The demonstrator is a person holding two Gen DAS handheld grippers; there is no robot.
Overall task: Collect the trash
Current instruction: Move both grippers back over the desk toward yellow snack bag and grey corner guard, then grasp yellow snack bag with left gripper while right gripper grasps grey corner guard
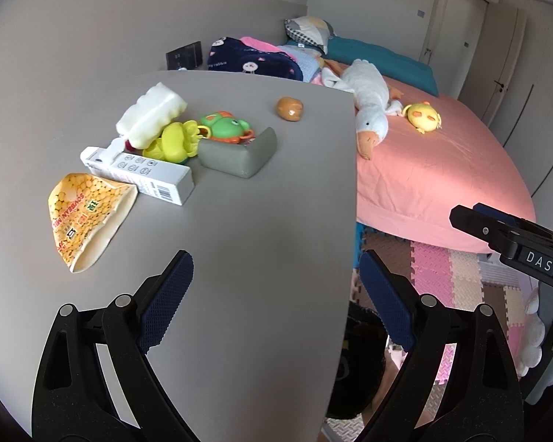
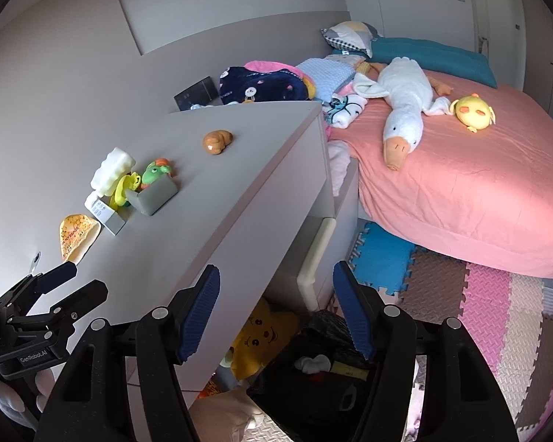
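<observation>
On the dresser top (image 1: 258, 221), the soybean milk packet (image 1: 86, 217) lies nearest at the left edge, with the carton box (image 1: 143, 175) just behind it and the bottle (image 1: 153, 116) lying behind that, against the duck toy (image 1: 175, 141). The frog toy (image 1: 226, 127) sits right of the duck toy, touching the corner guard (image 1: 239, 154) in front of it, and the bread roll (image 1: 289, 108) sits apart, farther back. To the right of the dresser stands the bed (image 1: 442, 184), with the plush goose (image 1: 368, 107) and plush chick (image 1: 424, 116) on it, and the bin bag (image 2: 313, 379) is on the floor below the dresser's near corner.
</observation>
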